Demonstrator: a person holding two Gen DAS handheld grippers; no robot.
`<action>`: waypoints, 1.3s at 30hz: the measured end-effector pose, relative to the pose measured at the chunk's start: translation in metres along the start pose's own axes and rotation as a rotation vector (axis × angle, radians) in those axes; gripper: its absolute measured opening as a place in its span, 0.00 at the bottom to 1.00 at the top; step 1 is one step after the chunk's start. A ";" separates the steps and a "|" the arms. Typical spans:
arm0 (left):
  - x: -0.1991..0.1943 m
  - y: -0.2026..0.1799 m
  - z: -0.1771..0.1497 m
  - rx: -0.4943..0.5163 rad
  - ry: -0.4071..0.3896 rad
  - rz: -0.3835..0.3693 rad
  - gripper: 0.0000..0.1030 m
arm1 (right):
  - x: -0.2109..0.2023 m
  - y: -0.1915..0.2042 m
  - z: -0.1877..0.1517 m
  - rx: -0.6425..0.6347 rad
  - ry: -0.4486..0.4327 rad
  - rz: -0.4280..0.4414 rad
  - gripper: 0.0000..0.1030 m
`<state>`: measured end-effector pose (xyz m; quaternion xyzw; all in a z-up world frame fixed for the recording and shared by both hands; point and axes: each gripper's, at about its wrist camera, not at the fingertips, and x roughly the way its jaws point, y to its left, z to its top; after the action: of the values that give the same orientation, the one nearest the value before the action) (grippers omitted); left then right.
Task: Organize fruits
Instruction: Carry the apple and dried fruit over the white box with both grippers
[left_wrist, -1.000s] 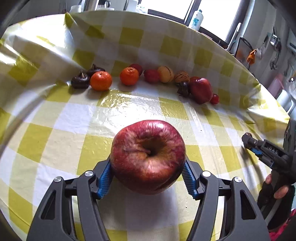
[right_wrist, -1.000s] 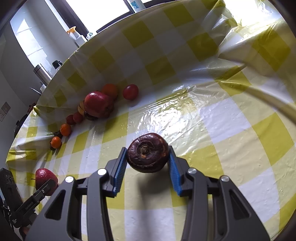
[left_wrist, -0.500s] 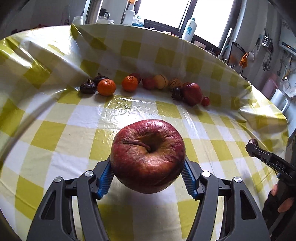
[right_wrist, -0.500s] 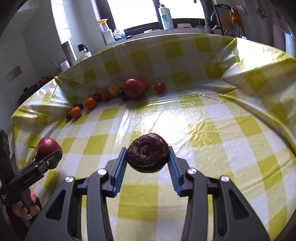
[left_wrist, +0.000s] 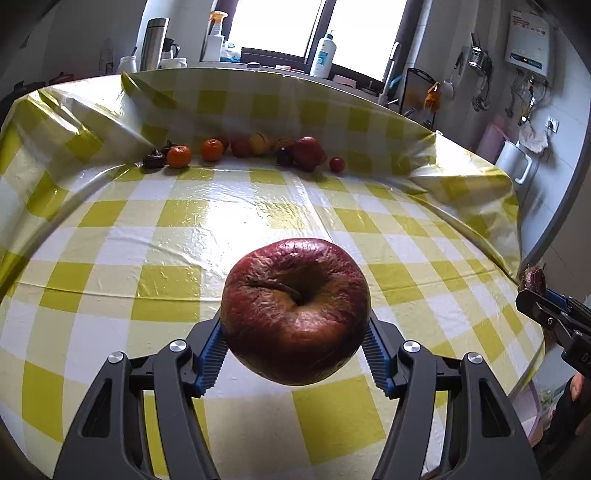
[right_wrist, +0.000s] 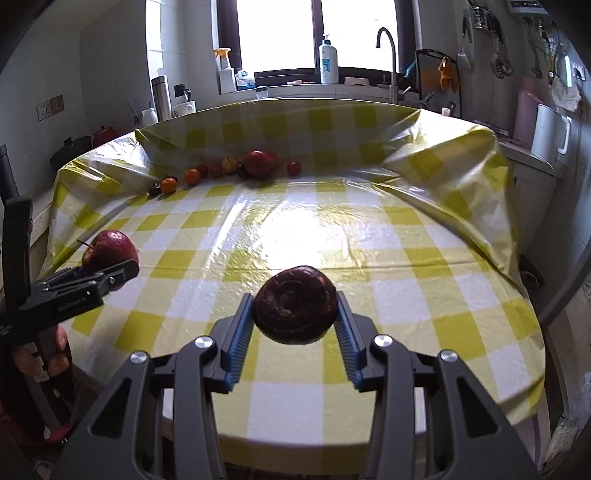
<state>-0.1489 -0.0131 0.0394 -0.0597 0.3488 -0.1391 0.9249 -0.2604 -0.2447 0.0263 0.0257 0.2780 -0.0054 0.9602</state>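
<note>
A wrinkled red apple (left_wrist: 295, 310) fills the middle of the left wrist view, with my left gripper (left_wrist: 295, 343) shut on it above the near part of the table. My right gripper (right_wrist: 295, 325) is shut on a dark brown water chestnut (right_wrist: 295, 308), also held off the table. Each gripper shows in the other's view: the apple (right_wrist: 109, 251) at the left edge, the chestnut (left_wrist: 533, 278) at the right edge. A row of fruit lies along the far side: oranges (left_wrist: 178, 156), a large red fruit (left_wrist: 308, 153), a small red one (left_wrist: 337, 164), dark chestnuts (left_wrist: 153, 159).
The round table wears a glossy yellow-and-white checked cloth (left_wrist: 184, 229), turned up at the far edge (right_wrist: 295, 118). Behind it runs a counter with bottles (right_wrist: 328, 61), a flask (right_wrist: 161, 96) and a tap (right_wrist: 388, 48). A person's hand (right_wrist: 55, 354) holds the left gripper.
Both grippers have pulled back and up from the far fruit row, carrying the apple and the chestnut; the fruit row looks smaller and the kitchen behind has come into view.
</note>
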 end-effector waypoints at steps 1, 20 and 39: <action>-0.003 -0.007 -0.003 0.018 -0.005 -0.003 0.60 | -0.004 -0.011 -0.008 0.013 0.002 -0.014 0.42; 0.007 -0.245 -0.067 0.453 0.120 -0.429 0.60 | -0.067 -0.218 -0.179 0.432 0.076 -0.353 0.42; 0.077 -0.385 -0.212 0.892 0.437 -0.598 0.60 | 0.006 -0.255 -0.250 0.426 0.388 -0.367 0.42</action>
<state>-0.3171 -0.4068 -0.0883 0.2701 0.4074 -0.5369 0.6877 -0.3948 -0.4867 -0.1994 0.1756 0.4483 -0.2311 0.8455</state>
